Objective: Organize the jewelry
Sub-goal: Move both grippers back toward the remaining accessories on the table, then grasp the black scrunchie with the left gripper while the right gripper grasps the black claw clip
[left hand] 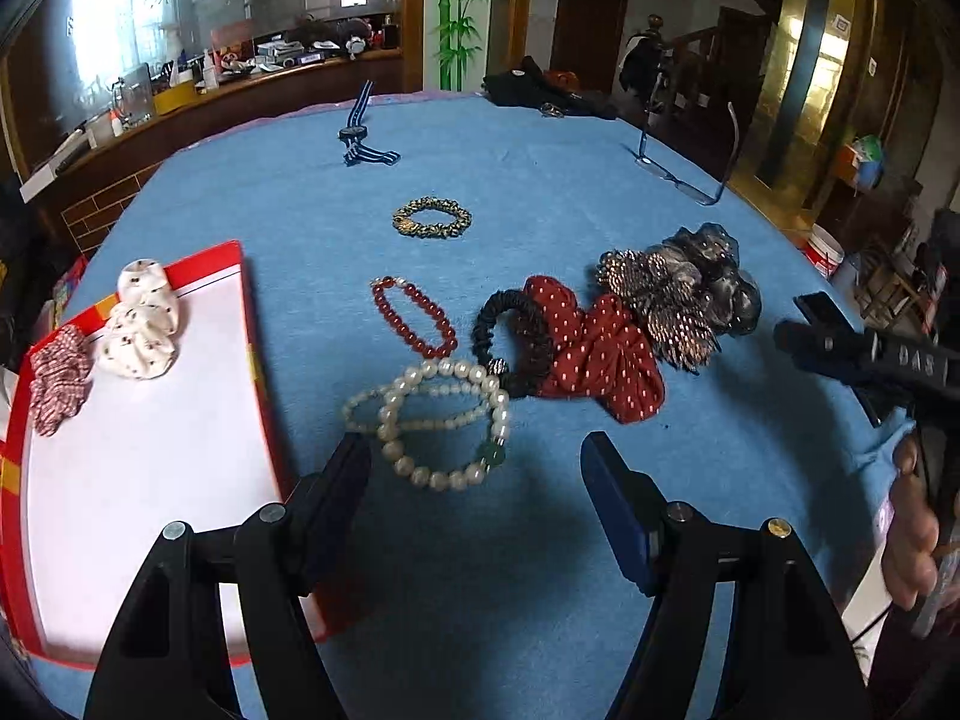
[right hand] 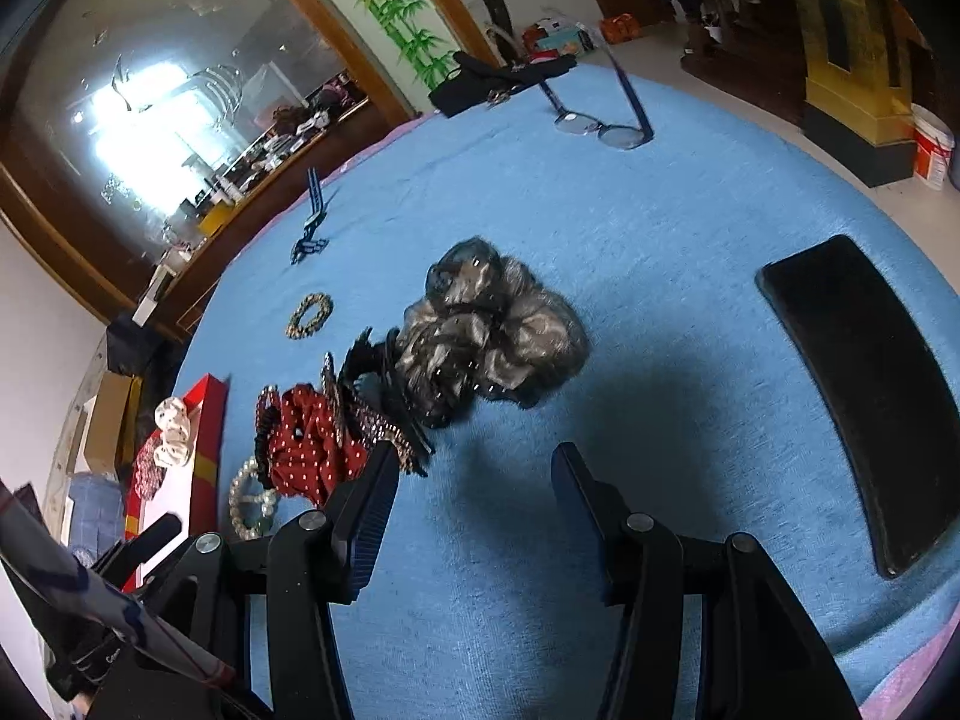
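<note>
My left gripper (left hand: pixel 477 459) is open and empty, hovering just before a pearl bracelet (left hand: pixel 441 423) on the blue cloth. Beyond it lie a red bead bracelet (left hand: pixel 414 317), a black scrunchie (left hand: pixel 516 339), a red dotted scrunchie (left hand: pixel 594 354), a sequined hair piece (left hand: pixel 666 300) and a gold bracelet (left hand: pixel 432 217). A red-rimmed white tray (left hand: pixel 150 450) at left holds two white scrunchies (left hand: pixel 141 324) and a red patterned one (left hand: pixel 57 378). My right gripper (right hand: pixel 474 462) is open and empty, near the grey scrunchie pile (right hand: pixel 498 330) and the red dotted scrunchie (right hand: pixel 312 450).
Glasses (left hand: pixel 684 174) and a striped watch strap (left hand: pixel 360 135) lie at the far side of the table. Dark cloth (left hand: pixel 540 87) sits at the far edge. A black phone (right hand: pixel 864 384) lies right of my right gripper. The right gripper shows at right in the left wrist view (left hand: pixel 870 354).
</note>
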